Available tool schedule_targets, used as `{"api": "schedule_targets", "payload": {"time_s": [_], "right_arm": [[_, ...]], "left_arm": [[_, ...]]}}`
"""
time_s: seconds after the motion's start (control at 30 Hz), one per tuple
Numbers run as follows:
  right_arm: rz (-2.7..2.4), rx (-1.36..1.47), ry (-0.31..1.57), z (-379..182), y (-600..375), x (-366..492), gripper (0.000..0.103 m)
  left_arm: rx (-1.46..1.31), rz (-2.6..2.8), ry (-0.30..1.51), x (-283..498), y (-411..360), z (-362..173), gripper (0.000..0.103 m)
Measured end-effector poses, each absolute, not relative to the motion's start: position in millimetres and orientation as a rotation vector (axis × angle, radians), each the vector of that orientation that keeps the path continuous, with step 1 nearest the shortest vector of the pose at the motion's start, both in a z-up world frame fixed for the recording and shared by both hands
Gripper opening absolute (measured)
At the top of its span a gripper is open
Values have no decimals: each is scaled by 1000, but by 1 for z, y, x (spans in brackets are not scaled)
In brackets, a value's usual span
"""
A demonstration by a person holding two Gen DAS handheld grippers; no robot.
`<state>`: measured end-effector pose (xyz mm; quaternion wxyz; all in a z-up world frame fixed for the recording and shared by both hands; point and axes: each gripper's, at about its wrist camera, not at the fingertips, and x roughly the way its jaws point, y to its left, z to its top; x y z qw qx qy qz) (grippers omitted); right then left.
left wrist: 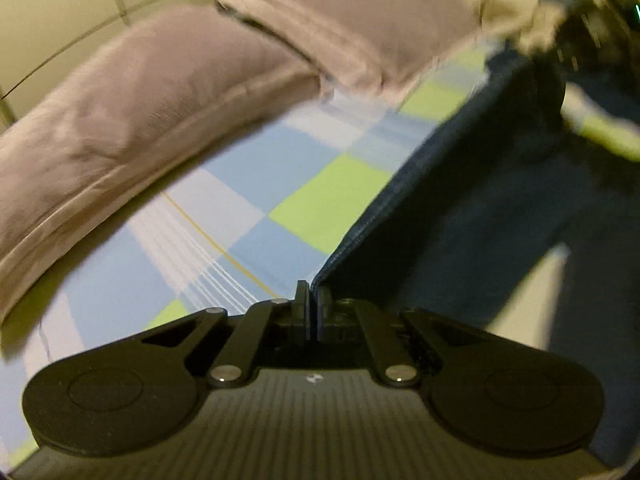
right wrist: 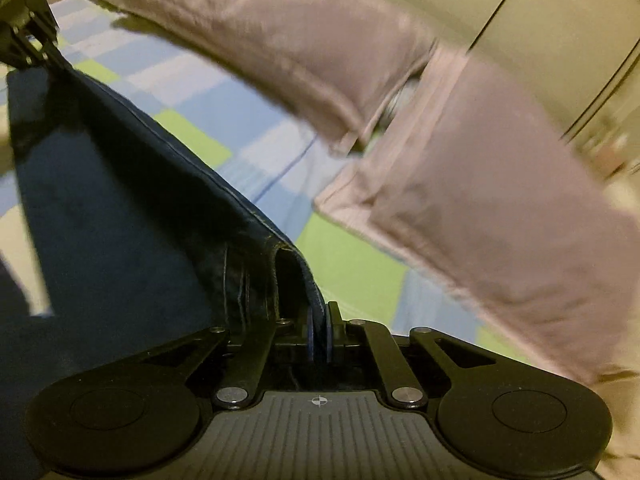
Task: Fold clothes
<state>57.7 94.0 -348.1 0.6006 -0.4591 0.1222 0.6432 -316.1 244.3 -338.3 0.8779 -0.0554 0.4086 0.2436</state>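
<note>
Two grips: we hold one dark navy garment (left wrist: 472, 216) between both tools, its stitched top edge stretched taut from one to the other, lifted above the bed.
Bed: we see a blue, green and white checked sheet (left wrist: 248, 208) beneath the cloth, with two mauve pillows (left wrist: 132, 96) at its far side.
Garment's place: it hangs at the right of the left wrist view and at the left of the right wrist view (right wrist: 112, 200), so it lies between our hands, its lower part dropping out of sight.
Left gripper (left wrist: 310, 300): we have its jaws closed to a narrow slit on the garment's near corner.
Right gripper (right wrist: 319, 332): we have its jaws pinched tight on a thick seamed hem, cloth plainly showing between the pads.
Step in hand: we judge this to be the lift and spread before a fold, the edge held straight.
Next move calls for: we reckon both hands must keep the edge taut and level, then lay the cloth flat on the sheet or carry the held edge over to meet the opposite one.
Hard to make out: we cannot tell what kind of garment it is; both views are blurred, and the far left gripper (right wrist: 30, 40) shows only as a dark smear at the cloth's far corner.
</note>
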Motion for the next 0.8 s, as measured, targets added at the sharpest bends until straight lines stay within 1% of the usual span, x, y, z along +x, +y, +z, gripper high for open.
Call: {"api": "schedule_targets", "payload": {"time_s": [0.1, 0.17, 0.23, 0.27, 0.3, 0.37, 0.4, 0.43, 0.5, 0.73, 0.8], "right_arm": [[1421, -1074, 259, -323, 27, 27, 2], [1376, -1116, 313, -325, -18, 7, 2], [1328, -1172, 427, -340, -57, -10, 2], [1306, -1208, 478, -351, -72, -17, 4], [1286, -1247, 527, -364, -84, -23, 10], [1241, -1324, 624, -390, -108, -36, 13], [1220, -1328, 652, -399, -117, -38, 14], [1204, -1285, 680, -403, -121, -36, 14], [1175, -1150, 754, -404, -128, -27, 14], [1054, -448, 1069, -397, -162, 35, 14], [1008, -281, 1123, -398, -173, 48, 14]], "left_arm": [[-235, 517, 800, -357, 183, -317, 2], [-341, 508, 814, -379, 141, -320, 2], [-468, 540, 864, -394, 106, -341, 6], [-533, 568, 890, -400, 91, -354, 6], [-588, 593, 914, -403, 79, -366, 6], [-680, 630, 932, -407, 59, -382, 7], [-716, 641, 922, -409, 52, -386, 9], [-753, 651, 911, -410, 45, -390, 15], [-810, 691, 873, -414, 37, -391, 23], [-873, 862, 757, -433, 24, -388, 25], [-888, 889, 722, -441, 29, -391, 25]]}}
